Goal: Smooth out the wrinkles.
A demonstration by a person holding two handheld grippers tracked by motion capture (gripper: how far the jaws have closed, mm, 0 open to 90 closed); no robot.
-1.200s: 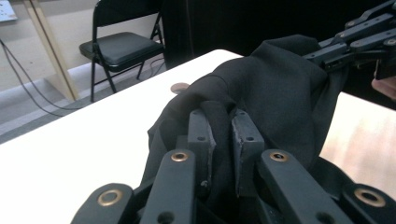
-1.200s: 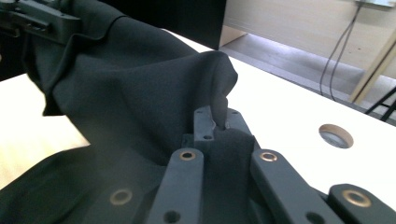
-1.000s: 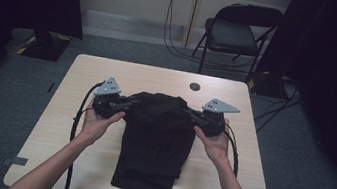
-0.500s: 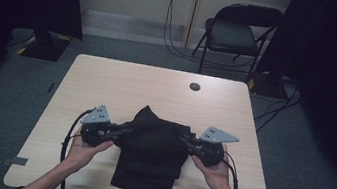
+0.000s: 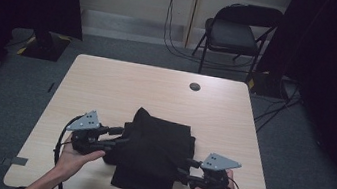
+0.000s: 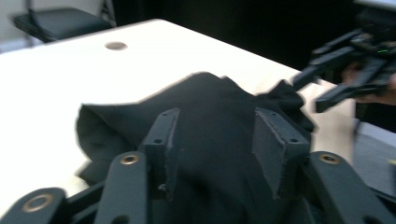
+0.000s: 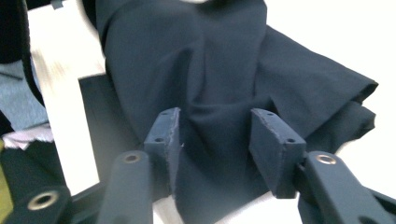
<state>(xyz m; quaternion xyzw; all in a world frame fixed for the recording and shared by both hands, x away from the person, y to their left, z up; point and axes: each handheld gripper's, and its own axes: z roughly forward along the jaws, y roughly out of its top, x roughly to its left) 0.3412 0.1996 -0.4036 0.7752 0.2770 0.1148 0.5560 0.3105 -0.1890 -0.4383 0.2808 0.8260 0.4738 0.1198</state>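
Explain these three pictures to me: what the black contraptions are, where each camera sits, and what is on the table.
A person sits at a table and holds a hand-held two-jaw gripper in each hand: the left gripper and the right gripper. One camera looks down from above. The other two ride on the grippers and look along their black jaws. A black cloth lies half folded on the table. In both gripper views the jaws stand apart with cloth between them, so neither looks clamped. A chair stands behind.
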